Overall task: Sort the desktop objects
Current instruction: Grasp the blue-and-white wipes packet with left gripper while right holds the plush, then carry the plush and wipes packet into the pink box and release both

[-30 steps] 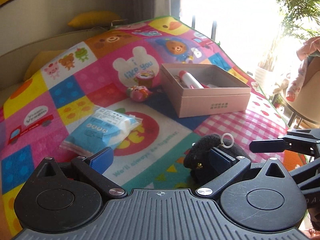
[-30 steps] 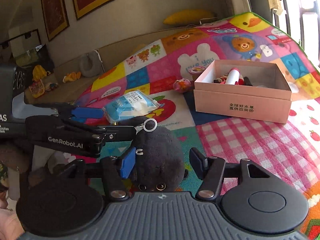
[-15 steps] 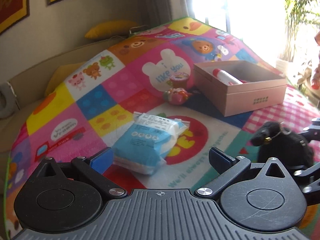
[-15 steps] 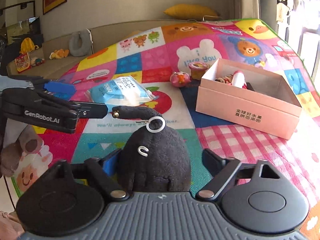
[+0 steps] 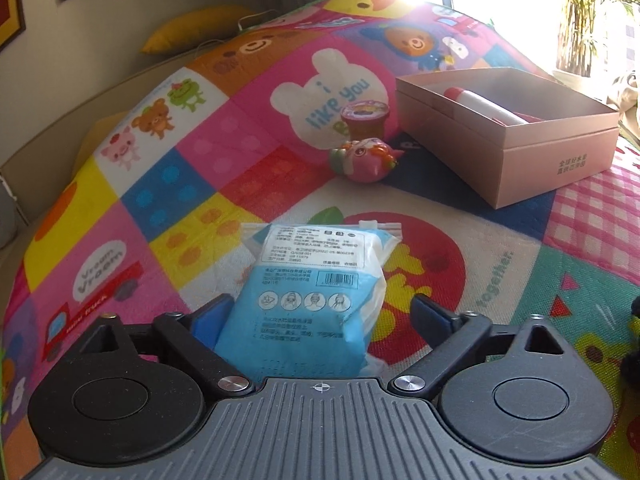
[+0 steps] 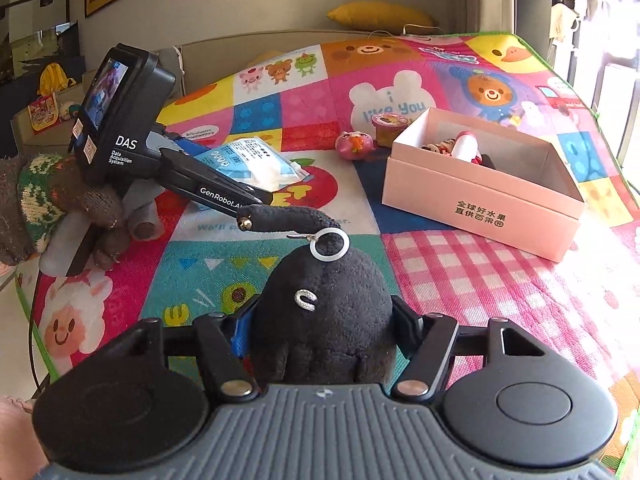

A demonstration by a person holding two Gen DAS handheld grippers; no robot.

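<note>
My left gripper (image 5: 320,316) is open, its jaws on either side of a blue and white mask packet (image 5: 312,292) lying on the colourful play mat; the packet also shows in the right wrist view (image 6: 252,160). My right gripper (image 6: 320,328) is shut on a black plush toy (image 6: 324,312) with a white ring and a long arm. A pink open box (image 6: 480,196) holding a white tube (image 6: 466,146) and small toys stands at the right. It also shows in the left wrist view (image 5: 520,140).
A pink squishy toy (image 5: 366,158) and a small round cup (image 5: 364,118) sit left of the box. The left gripper's body (image 6: 120,128) and a gloved hand are at the left of the right wrist view. A yellow cushion (image 6: 380,16) lies behind the mat.
My left gripper left the black plush and moved left to the mask packet, now straddling it. My right gripper closed on the plush.
</note>
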